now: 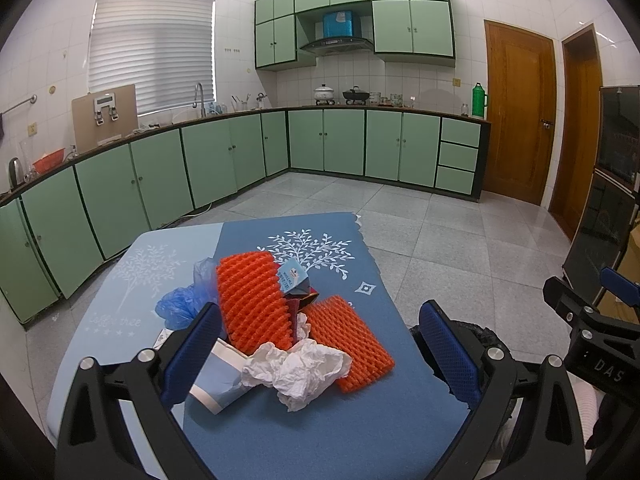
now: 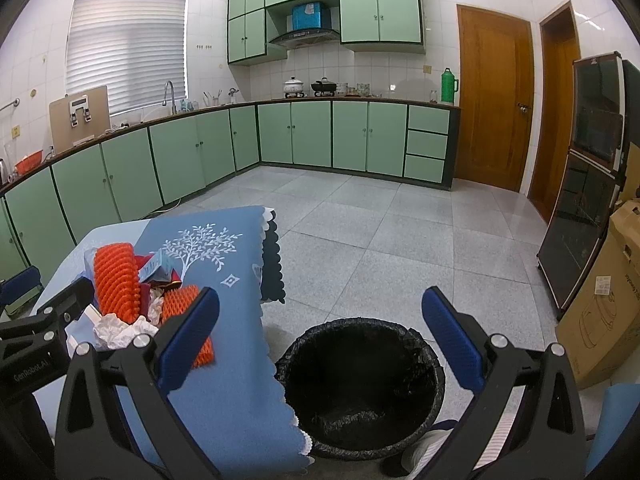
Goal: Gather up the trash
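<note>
Kitchen with mint-green cabinets (image 1: 224, 156), white wall tiles, grey tiled floor (image 2: 360, 220), wooden door (image 1: 518, 112) on the far right. You're at a table with a blue tree-print tablecloth (image 1: 340, 420).

Your left gripper (image 1: 320, 356) has its jaws spread wide, nothing between the pads, hovering just short of the trash pile. Straight ahead of it: a crumpled white tissue (image 1: 300, 368) nearest, touching a flat orange foam fruit net (image 1: 348, 344) on its right. Behind those, a bigger ribbed orange foam net (image 1: 252, 300) stands up on edge. A crumpled blue plastic bag (image 1: 184, 304) sits left of that, behind the left finger. A white-and-blue paper cup (image 1: 218, 380) lies on its side, partly hidden by the left finger. A small blue-and-red snack wrapper (image 1: 294, 280) is tucked behind the nets.

Your right gripper (image 2: 320, 344) is also wide open and empty, held over a round bin with a black liner (image 2: 360, 388) on the floor beside the table edge. A cardboard box (image 2: 600, 320) stands well to its right.
</note>
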A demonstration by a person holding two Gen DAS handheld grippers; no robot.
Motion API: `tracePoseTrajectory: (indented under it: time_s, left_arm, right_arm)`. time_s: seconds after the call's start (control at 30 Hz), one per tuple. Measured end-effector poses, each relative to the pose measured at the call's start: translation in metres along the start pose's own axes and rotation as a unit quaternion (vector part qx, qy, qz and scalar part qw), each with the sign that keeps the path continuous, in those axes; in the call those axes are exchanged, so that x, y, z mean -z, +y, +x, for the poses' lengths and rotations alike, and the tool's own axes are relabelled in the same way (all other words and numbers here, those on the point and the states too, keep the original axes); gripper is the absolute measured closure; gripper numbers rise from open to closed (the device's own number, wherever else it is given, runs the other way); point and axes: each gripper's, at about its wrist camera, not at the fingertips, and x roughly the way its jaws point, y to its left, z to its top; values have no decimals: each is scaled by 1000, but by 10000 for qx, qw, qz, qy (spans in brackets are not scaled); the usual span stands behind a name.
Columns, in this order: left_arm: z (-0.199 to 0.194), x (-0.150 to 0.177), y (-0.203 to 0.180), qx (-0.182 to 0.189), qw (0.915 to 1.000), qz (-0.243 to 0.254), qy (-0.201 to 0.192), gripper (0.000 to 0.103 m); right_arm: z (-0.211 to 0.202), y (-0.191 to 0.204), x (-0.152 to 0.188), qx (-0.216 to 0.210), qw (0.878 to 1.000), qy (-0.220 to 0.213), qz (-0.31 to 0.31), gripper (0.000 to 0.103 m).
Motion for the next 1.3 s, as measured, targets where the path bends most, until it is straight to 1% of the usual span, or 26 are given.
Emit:
tracePoseTrajectory:
  time_s: [1.03, 1.17, 1.3]
  left_arm:
    - [-1, -3, 0, -12, 10000, 5, 3, 6]
    - [4, 0, 11, -118, 9999, -35, 42, 6]
    - [12, 1, 29, -346, 9993, -133, 78, 6]
  right_arm:
    - [3, 1, 3, -34, 10000, 8, -23, 5]
    - [11, 4, 5, -62, 9999, 92, -44, 5]
    - [19, 12, 4, -129, 9998, 76, -113, 5]
